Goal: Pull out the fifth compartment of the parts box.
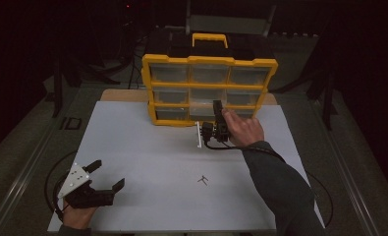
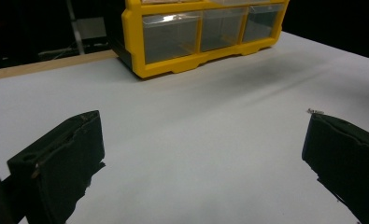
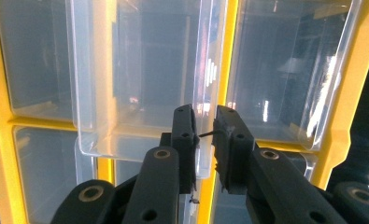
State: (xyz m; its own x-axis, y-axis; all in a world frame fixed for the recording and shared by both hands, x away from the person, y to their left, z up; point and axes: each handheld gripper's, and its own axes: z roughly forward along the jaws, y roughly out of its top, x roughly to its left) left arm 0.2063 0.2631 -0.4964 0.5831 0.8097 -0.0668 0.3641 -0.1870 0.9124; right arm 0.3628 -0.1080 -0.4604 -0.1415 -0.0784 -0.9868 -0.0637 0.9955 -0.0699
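A yellow organizer (image 1: pixel 209 60) with clear drawers stands upright at the back of the white table (image 1: pixel 147 147). My right gripper (image 1: pixel 217 106) reaches up to its lower middle drawers, held by a hand in a dark sleeve. In the right gripper view the right gripper (image 3: pixel 204 126) has its jaws nearly together on the edge wall of a pulled-out clear drawer (image 3: pixel 140 84), and a thin dark sliver shows in the narrow gap. My left gripper (image 1: pixel 108 173) rests at the table's front left, open with nothing in it. The left gripper (image 2: pixel 203 140) looks toward the organizer (image 2: pixel 173 70).
A small black piece (image 1: pixel 203 180) lies on the table in front of the right forearm. A white strip (image 1: pixel 199 135) lies just left of the right gripper's body. A grey chair (image 1: pixel 226 22) stands behind the organizer in the dark.
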